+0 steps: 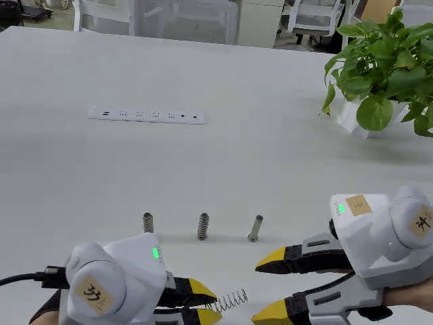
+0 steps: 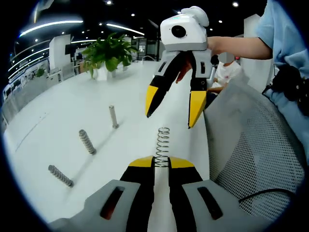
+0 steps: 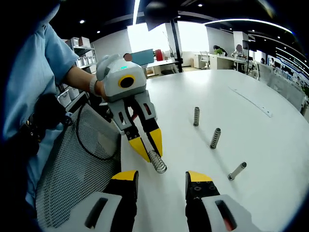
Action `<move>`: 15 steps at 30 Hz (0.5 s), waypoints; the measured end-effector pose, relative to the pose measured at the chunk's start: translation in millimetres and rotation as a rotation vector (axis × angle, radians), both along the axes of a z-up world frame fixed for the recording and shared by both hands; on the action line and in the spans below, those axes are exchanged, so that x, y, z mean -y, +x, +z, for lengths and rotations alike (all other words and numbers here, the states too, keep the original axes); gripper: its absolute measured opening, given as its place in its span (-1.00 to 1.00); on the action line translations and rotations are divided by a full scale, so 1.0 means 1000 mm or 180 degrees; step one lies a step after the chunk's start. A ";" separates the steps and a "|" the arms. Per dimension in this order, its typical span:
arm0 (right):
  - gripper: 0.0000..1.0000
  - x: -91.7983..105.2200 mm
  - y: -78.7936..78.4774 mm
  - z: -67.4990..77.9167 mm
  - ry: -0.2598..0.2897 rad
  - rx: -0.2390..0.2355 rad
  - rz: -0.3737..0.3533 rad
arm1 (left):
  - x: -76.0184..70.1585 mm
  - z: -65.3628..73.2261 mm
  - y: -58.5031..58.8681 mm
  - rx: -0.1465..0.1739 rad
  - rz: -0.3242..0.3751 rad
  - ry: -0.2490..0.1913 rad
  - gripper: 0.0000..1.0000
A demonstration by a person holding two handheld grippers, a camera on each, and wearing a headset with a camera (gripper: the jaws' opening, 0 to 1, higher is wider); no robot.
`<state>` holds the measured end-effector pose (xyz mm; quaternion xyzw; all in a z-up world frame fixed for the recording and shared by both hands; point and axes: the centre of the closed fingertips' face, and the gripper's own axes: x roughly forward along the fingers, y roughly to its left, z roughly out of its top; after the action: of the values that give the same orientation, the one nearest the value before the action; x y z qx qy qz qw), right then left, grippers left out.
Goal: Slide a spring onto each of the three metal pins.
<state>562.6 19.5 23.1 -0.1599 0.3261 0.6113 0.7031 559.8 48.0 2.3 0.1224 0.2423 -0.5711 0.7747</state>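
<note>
Lower left of the head view: left claw [image 1: 208, 305] clamped on one end of a loose spring [image 1: 230, 298], coil sticking out free to the right, probably so the open end can go over a pin. Mid-frame on the white worktop [image 1: 203, 156] stands a row of three: left pin [image 1: 148, 222] and middle pin [image 1: 203, 226] already sleeved, right pin [image 1: 255, 228] bare. Lower right, right claw [image 1: 260, 292] spread apart just beside the spring's tip, likely placed to take or steady it.

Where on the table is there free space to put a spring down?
Free: the wide patch between power strip and three pins, and the stretch between strip and plant. Crowded: the near edge, where left tongs with the spring and right tongs are.
</note>
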 end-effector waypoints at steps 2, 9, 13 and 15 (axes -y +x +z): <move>-0.32 -0.002 -0.001 -0.001 0.0014 -0.0035 0.0036 | 0.000 0.001 0.000 0.0006 -0.0005 -0.0009 -0.87; -0.52 -0.009 -0.005 -0.003 0.0032 -0.0150 0.0119 | 0.000 0.005 -0.002 0.0030 -0.0055 -0.0037 -0.87; -0.61 -0.012 -0.007 -0.003 0.0041 -0.0181 0.0165 | 0.001 0.005 -0.004 0.0037 -0.0087 -0.0048 -0.87; -0.69 -0.013 -0.008 -0.002 0.0051 -0.0200 0.0186 | 0.001 0.005 -0.004 0.0040 -0.0096 -0.0048 -0.87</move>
<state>554.5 32.2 20.9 -0.1444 0.3384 0.6389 0.6756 555.3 47.3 7.3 0.1237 0.2312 -0.5838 0.7684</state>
